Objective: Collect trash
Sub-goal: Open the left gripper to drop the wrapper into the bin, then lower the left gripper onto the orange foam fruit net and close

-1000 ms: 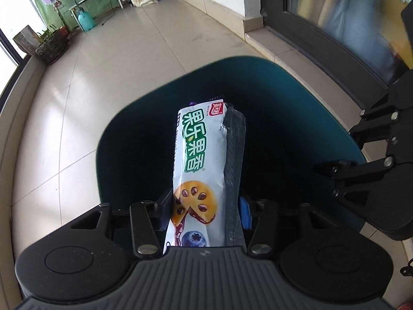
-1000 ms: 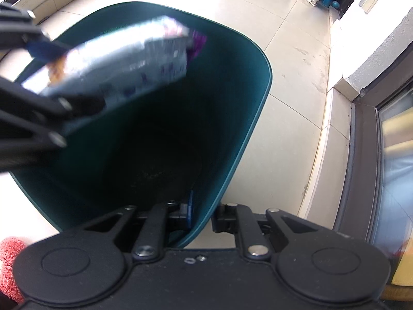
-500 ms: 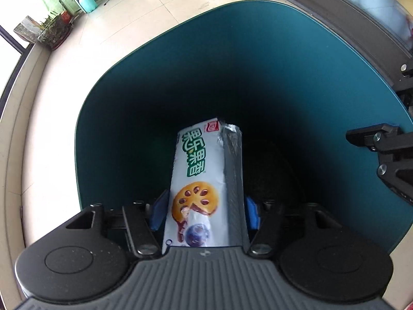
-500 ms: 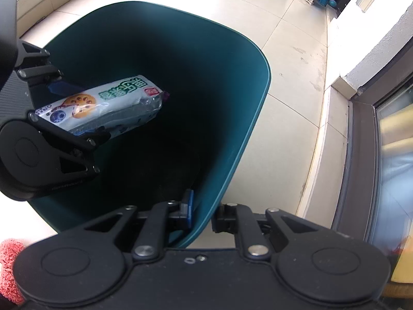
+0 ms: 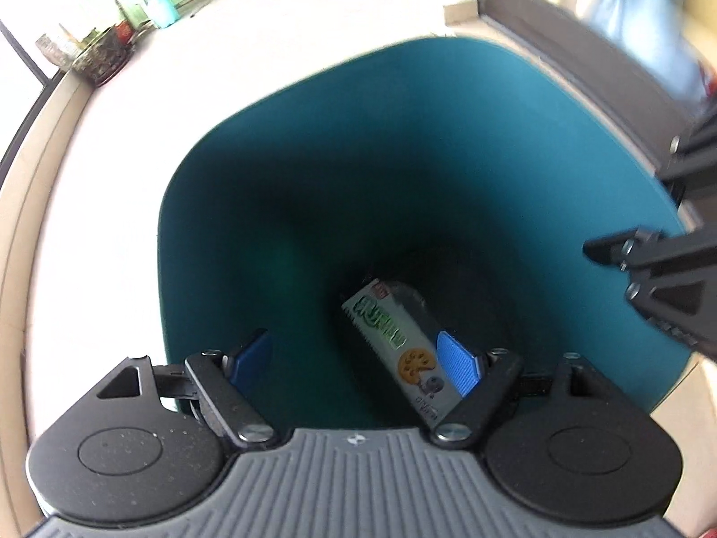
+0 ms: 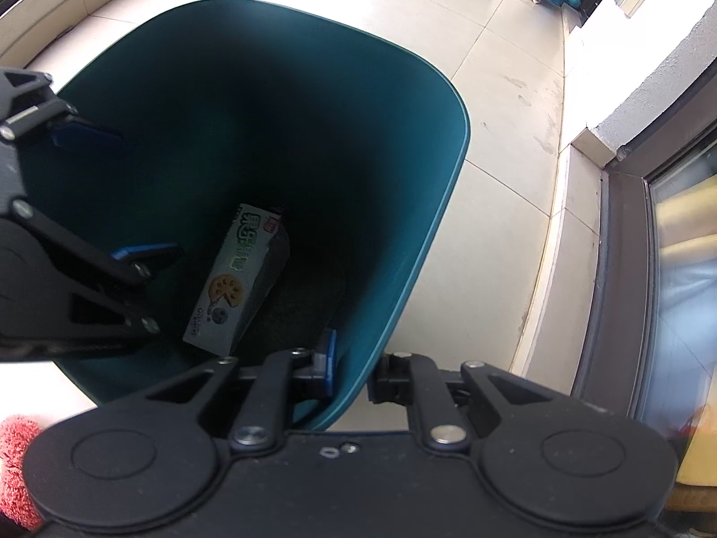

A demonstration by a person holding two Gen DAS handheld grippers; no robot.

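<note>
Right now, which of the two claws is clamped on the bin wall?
The right claw: it pinches the teal bin rim. The left claw is opening, empty, above the dropped wrapper.

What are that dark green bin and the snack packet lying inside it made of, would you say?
The bin looks like moulded plastic: one smooth teal wall with a thin, even rim and a soft sheen. The snack packet seems to be printed plastic or foil film, glossy, with a flat crimped end seal; which of the two, the look leaves open.
</note>
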